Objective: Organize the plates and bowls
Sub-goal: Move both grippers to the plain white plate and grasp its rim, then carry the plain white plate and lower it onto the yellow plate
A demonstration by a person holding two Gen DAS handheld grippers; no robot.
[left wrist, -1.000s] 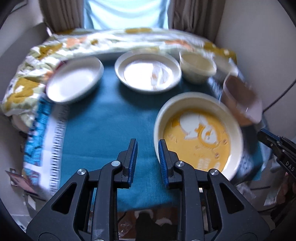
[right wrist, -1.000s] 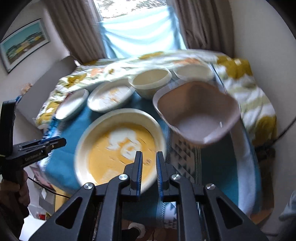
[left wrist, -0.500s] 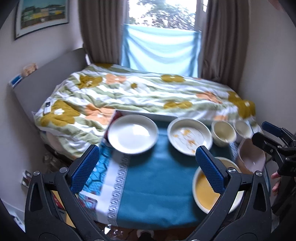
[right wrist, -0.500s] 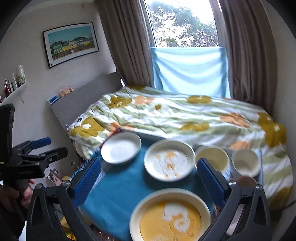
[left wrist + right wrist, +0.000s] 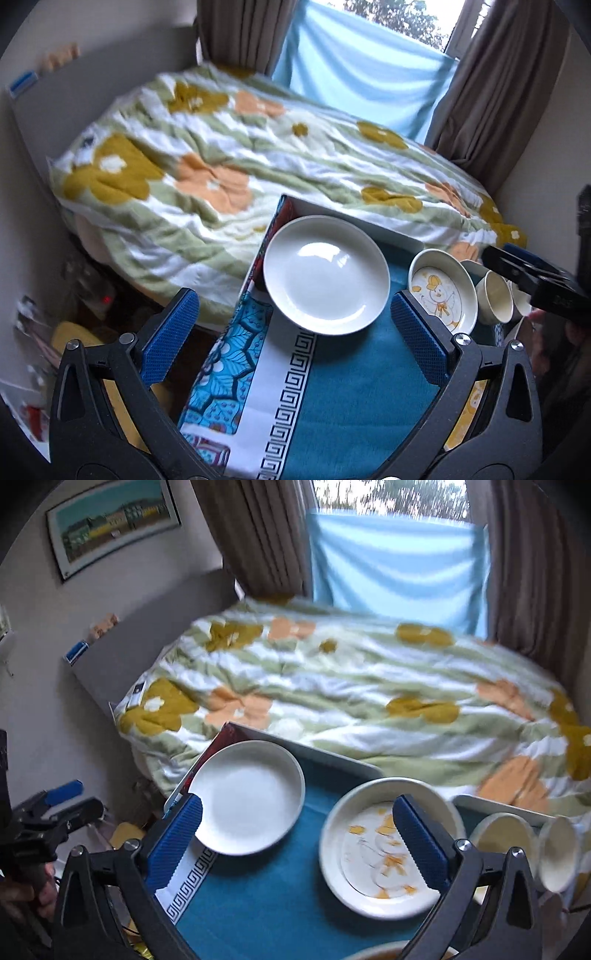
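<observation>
Between the wide-spread pads of the left gripper (image 5: 293,345) there's only teal cloth (image 5: 354,406), nothing gripped. Just beyond them sits the plain white plate (image 5: 327,275), with the duck-print bowl (image 5: 443,291) off past the right pad. The right gripper (image 5: 295,845) is spread too, white plate (image 5: 247,797) by its left pad, the duck-print bowl (image 5: 365,853) partly behind its right one, two cups (image 5: 504,836) further right.

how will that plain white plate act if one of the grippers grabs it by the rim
The plain white plate looks glazed and glossy, so its rim could slip between the pads. It looks like rigid ceramic: it should not flex, but would probably chip or break if dropped. Its wide, shallow shape will likely sag downward from a one-sided rim grip, while the teal cloth under it may drag if pushed.
</observation>
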